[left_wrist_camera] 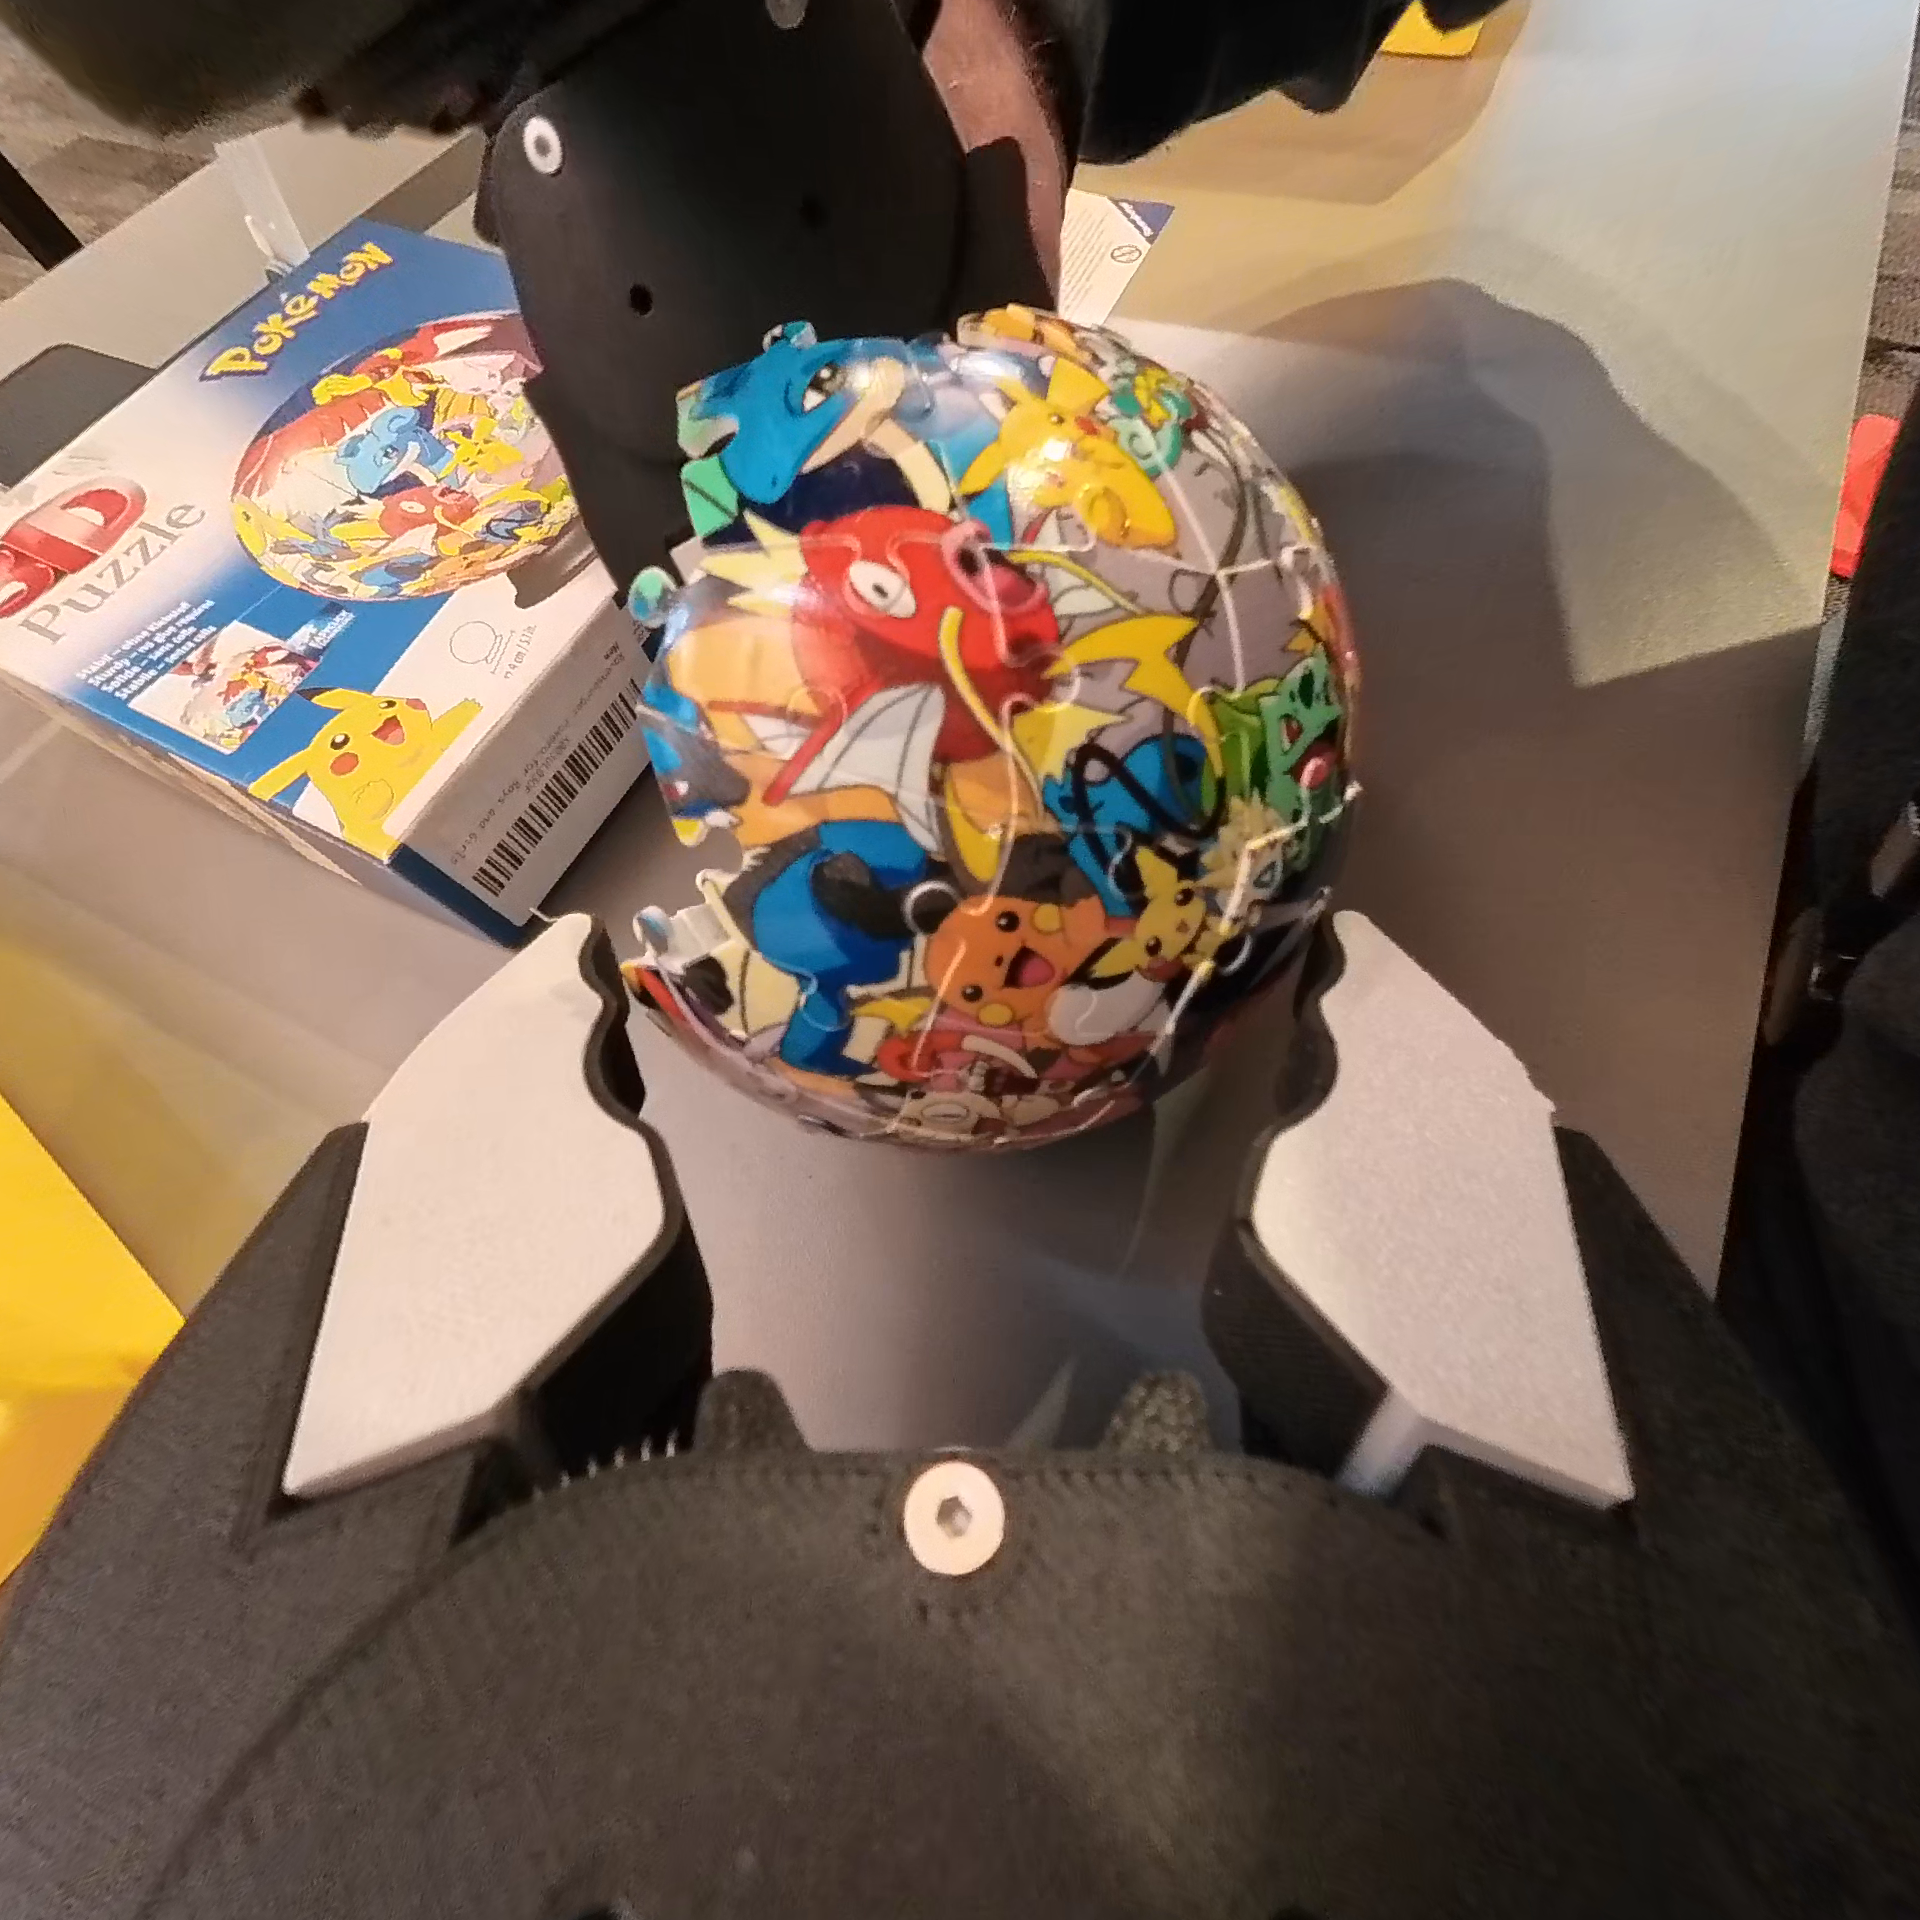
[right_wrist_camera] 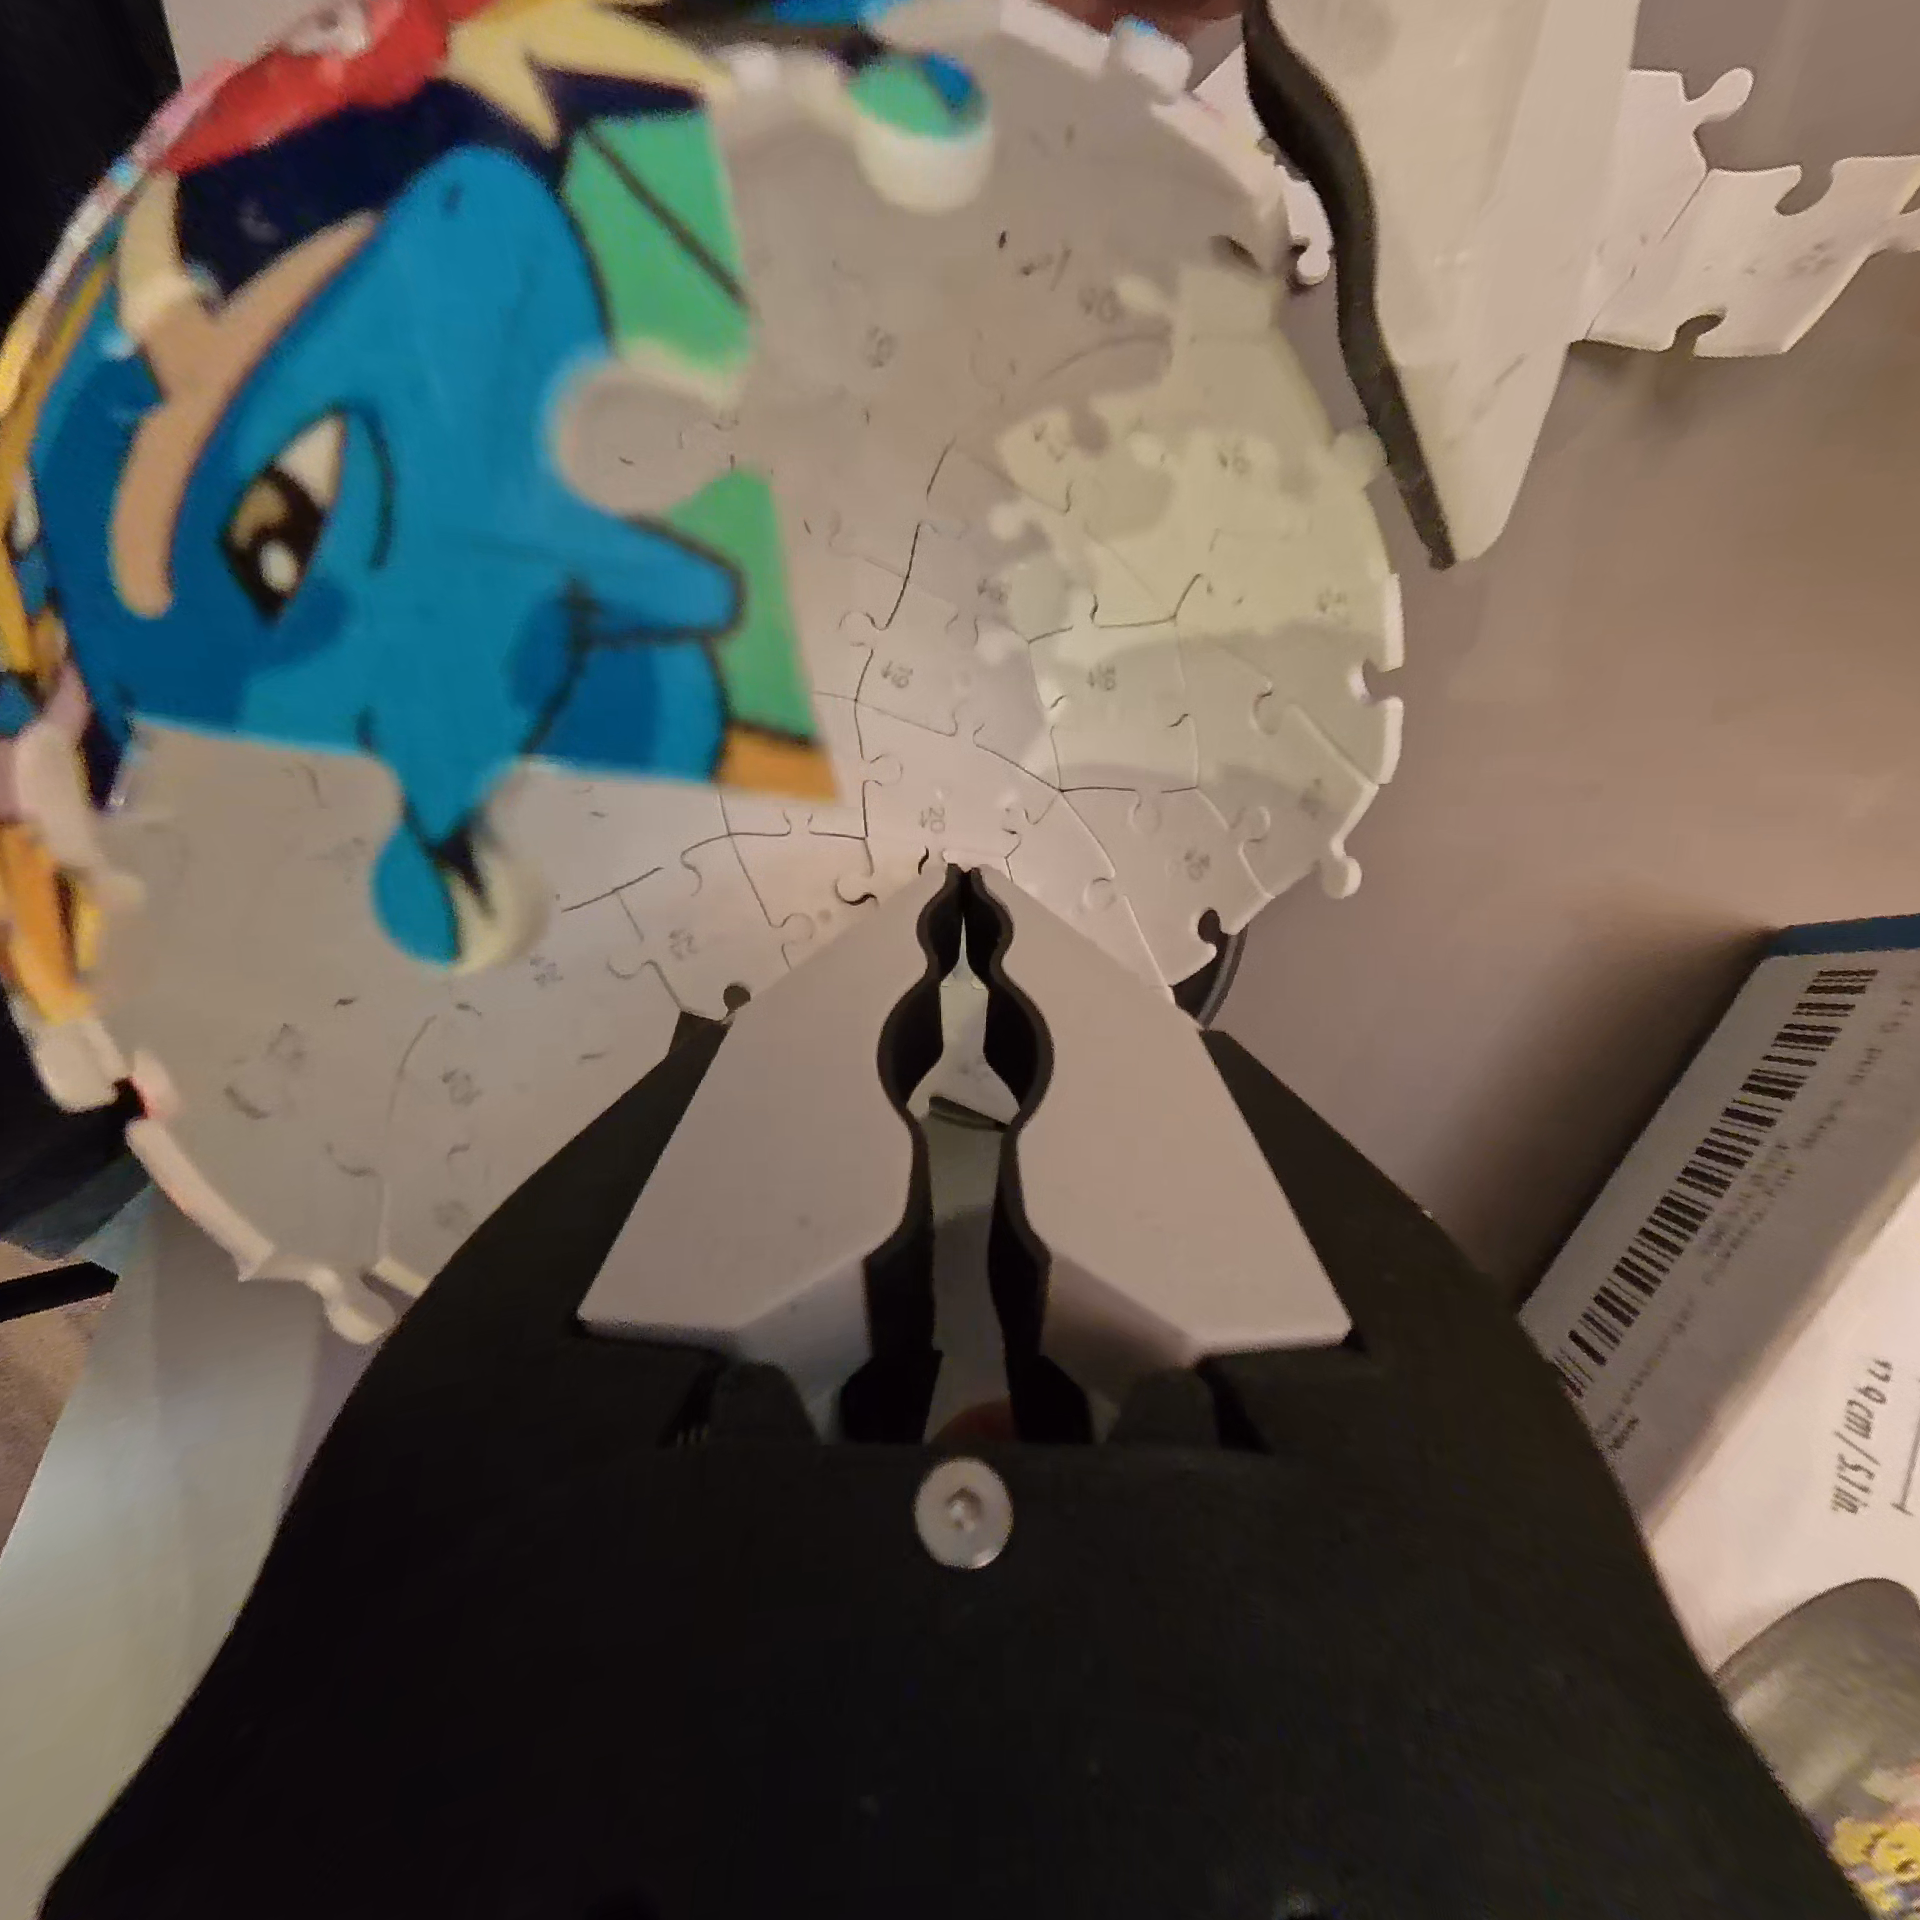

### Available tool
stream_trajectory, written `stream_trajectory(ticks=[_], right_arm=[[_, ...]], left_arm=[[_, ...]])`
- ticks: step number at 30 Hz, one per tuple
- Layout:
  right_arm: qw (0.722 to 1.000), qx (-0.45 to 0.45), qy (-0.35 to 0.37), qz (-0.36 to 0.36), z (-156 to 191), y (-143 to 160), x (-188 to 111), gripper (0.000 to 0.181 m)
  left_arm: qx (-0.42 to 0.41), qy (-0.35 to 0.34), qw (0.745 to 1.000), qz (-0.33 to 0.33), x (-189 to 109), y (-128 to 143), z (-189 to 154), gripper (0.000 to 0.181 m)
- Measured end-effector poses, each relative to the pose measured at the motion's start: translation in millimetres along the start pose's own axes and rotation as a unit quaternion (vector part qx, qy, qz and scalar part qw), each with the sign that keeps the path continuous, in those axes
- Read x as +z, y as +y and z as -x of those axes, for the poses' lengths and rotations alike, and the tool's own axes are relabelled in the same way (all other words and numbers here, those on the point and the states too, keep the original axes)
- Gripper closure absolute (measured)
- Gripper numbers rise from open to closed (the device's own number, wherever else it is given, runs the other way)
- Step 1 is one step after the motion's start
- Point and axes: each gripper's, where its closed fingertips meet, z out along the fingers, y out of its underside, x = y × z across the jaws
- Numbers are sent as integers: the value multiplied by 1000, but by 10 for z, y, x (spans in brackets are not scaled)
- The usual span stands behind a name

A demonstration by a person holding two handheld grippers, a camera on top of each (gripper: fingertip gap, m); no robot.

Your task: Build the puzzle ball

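The puzzle ball (left_wrist_camera: 987,675) is a partly built colourful sphere with a jagged open side on its left. My left gripper (left_wrist_camera: 977,935) grips its lower part, one white finger pad (left_wrist_camera: 499,1174) on each side. In the right wrist view the open side faces me and shows the white inner shell (right_wrist_camera: 1039,623). My right gripper (right_wrist_camera: 961,883) is shut, with its tips touching that inner surface; I see nothing between them. It also shows behind the ball in the left wrist view (left_wrist_camera: 727,260). A white strip of joined pieces (right_wrist_camera: 1745,208) lies beyond the ball.
The blue and white puzzle box (left_wrist_camera: 312,582) lies on the grey table (left_wrist_camera: 1558,520) left of the ball; it also shows in the right wrist view (right_wrist_camera: 1766,1351). A paper leaflet (left_wrist_camera: 1117,249) lies behind. A yellow surface (left_wrist_camera: 62,1299) is at the left and a red object (left_wrist_camera: 1881,488) at the right edge. My right fingertips sit around 6 cm from my left ones.
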Motion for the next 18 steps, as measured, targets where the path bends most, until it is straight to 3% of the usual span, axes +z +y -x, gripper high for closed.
stream_trajectory(ticks=[18], right_arm=[[1000, -4, 4, -17, 45, -22, 15, 181]], left_arm=[[-1, 3, 1000, 0, 0, -1, -8, 61]])
